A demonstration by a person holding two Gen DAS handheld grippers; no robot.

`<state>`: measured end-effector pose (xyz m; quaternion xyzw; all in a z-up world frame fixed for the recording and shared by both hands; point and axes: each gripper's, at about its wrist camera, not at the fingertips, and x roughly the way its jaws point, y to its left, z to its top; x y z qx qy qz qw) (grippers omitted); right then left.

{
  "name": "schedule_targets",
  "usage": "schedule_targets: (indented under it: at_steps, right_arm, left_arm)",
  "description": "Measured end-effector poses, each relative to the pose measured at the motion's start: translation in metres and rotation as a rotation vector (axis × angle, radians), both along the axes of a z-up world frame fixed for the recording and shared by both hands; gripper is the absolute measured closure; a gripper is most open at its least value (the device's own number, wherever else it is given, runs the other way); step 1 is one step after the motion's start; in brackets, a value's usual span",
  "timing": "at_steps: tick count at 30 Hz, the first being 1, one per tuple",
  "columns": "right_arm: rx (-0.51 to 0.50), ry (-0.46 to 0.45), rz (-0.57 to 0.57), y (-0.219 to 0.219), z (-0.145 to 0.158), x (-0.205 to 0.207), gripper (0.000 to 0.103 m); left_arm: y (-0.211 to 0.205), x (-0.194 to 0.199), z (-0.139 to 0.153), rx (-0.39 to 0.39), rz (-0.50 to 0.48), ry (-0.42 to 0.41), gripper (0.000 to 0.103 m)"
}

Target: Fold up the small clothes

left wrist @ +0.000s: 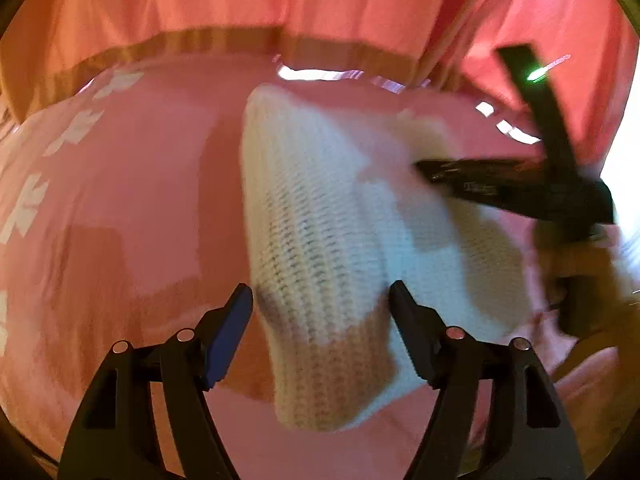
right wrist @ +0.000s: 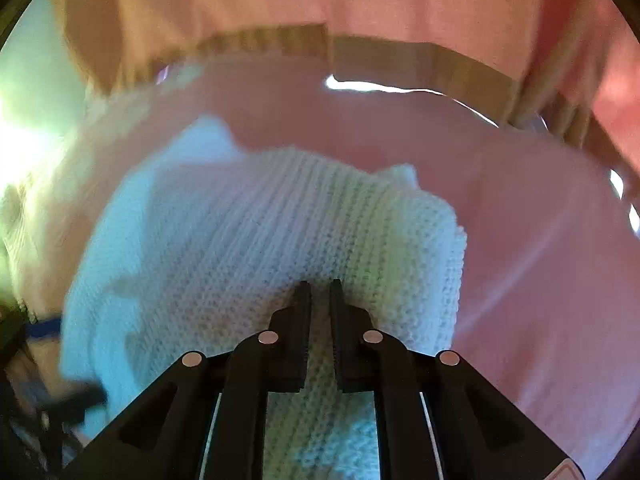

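While white knit garment [right wrist: 280, 240] lies bunched, right claw [right wrist: 320, 286] pinches its fold, left claw [left wrist: 322, 300] gaping astride it.

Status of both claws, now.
Left claw: open, white knit garment between its fingers, not pinched.
Right claw: shut on the white knit garment.

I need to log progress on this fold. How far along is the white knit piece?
Partly done: the white knit garment already shows layered edges on the pink cloth. In hand: the right gripper is shut on a pinch of knit. The left gripper is open astride the near end. Left: laying that fold flat and letting go.
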<state>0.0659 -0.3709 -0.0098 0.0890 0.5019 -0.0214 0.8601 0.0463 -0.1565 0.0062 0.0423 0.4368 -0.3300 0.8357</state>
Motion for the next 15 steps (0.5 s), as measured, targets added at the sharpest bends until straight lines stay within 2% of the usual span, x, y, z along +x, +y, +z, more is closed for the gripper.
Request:
schedule_targets:
  at_steps: [2, 3, 4, 5, 6, 7, 9, 11, 13, 14, 15]
  right_arm:
    - [0.032, -0.081, -0.001, 0.0, 0.018, -0.003, 0.094]
    - [0.022, -0.13, 0.009, 0.003, 0.026, -0.002, 0.094]
    - [-0.007, -0.113, 0.012, 0.005, 0.022, 0.001, 0.094]
    - [-0.037, -0.053, 0.011, 0.004, 0.008, 0.009, 0.094]
    - [-0.048, -0.006, 0.004, 0.002, -0.005, 0.012, 0.095]
    - [-0.025, -0.003, -0.021, -0.003, -0.014, 0.012, 0.095]
    - [0.013, -0.029, -0.062, -0.005, 0.003, 0.002, 0.094]
    - [0.029, -0.092, -0.05, 0.006, 0.032, -0.023, 0.091]
    - [0.052, -0.108, -0.039, 0.021, 0.048, -0.057, 0.084]
    - [0.054, -0.109, -0.046, 0.023, 0.052, -0.077, 0.072]
    - [0.059, -0.119, -0.064, 0.026, 0.053, -0.103, 0.055]
  left_arm:
    - [0.004, 0.0, 0.02, -0.064, 0.011, -0.068, 0.035]
    - [0.004, 0.001, 0.023, -0.065, 0.022, -0.087, 0.035]
    - [0.002, 0.006, 0.026, -0.052, 0.043, -0.107, 0.035]
    - [0.0, 0.012, 0.024, -0.038, 0.063, -0.105, 0.035]
    - [-0.002, 0.02, 0.02, -0.022, 0.085, -0.087, 0.035]
    - [-0.006, 0.026, 0.014, -0.003, 0.093, -0.064, 0.035]
    - [-0.014, 0.037, 0.002, 0.041, 0.098, -0.03, 0.034]
    - [-0.016, 0.039, -0.001, 0.049, 0.099, -0.034, 0.033]
    - [-0.014, 0.036, 0.003, 0.05, 0.096, -0.058, 0.033]
    - [-0.011, 0.032, 0.005, 0.047, 0.095, -0.062, 0.033]
    - [-0.009, 0.03, 0.007, 0.042, 0.096, -0.061, 0.033]
